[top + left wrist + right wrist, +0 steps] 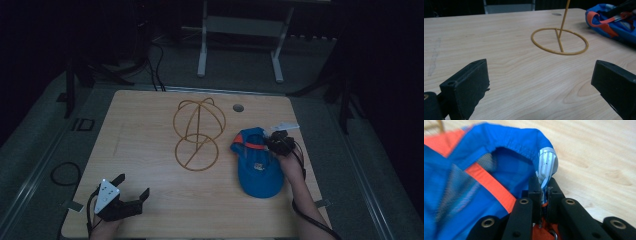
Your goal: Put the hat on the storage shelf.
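I look for writing first and find none I can read: the blue cap (pixel 259 167) carries a small pale patch on its upper face in the high view, too small to make out, and the silver-white striped tab (pixel 547 167) at its rim has dark specks but no legible letters.

My right gripper (pixel 278 144) is clamped on that striped tab; in the right gripper view the two black jaws meet on the fabric with almost no gap, and the cap's blue rim, orange band (pixel 491 185) and mesh lining hang to their left. The cap lies on the right part of the wooden table (pixel 145 145), its brim toward me, its back edge raised at the gripper.

My left gripper (pixel 131 199) sits at the near left corner of the table, jaws spread wide with only bare wood between them, well apart from the cap.

Between the two stands a yellow wire hat stand (pixel 198 132): a flat ring on the table, a stem, and a domed cage on top. It is just beside the cap's left edge, and I cannot tell whether they touch. A round grommet hole (pixel 238 107) sits near the far edge. A metal frame (pixel 240 35) stands on the floor beyond the table, and a black cable loop (pixel 66 173) lies on the floor at the left.
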